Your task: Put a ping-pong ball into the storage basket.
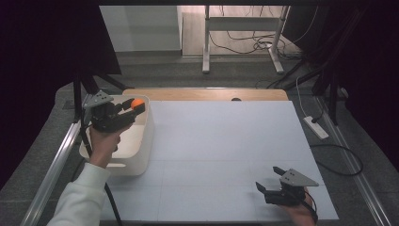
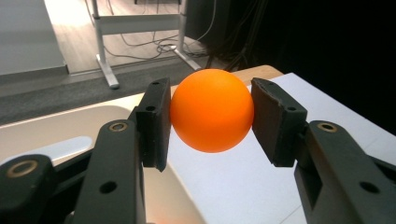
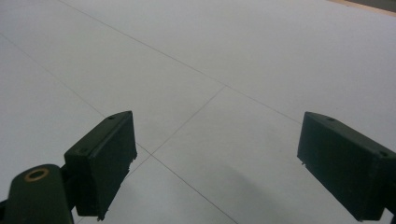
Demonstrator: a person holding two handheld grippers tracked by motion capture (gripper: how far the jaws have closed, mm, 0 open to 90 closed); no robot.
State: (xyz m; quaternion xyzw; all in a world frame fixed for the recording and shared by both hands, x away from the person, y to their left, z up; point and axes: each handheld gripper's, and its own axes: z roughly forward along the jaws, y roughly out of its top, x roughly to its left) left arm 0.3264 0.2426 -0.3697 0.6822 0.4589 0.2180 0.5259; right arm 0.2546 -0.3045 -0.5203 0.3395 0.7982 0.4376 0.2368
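An orange ball [image 2: 212, 110] sits pinched between the two black pads of my left gripper [image 2: 209, 119], which is shut on it. In the high view that gripper [image 1: 136, 107] hangs over the far right part of a white tub [image 1: 142, 155] at the table's left, with the ball [image 1: 137, 102] at its tip. My right gripper [image 1: 268, 179] rests low near the front right of the white tabletop [image 1: 216, 150]. Its pads [image 3: 105, 161] stand wide apart, with only bare table between them.
A grey desk frame [image 1: 242, 28] and loose cables lie on the floor beyond the table. A wooden strip [image 1: 207, 94] runs along the far edge. A metal rail [image 1: 54, 165] flanks the left side, and a power strip [image 1: 316, 127] lies at the right.
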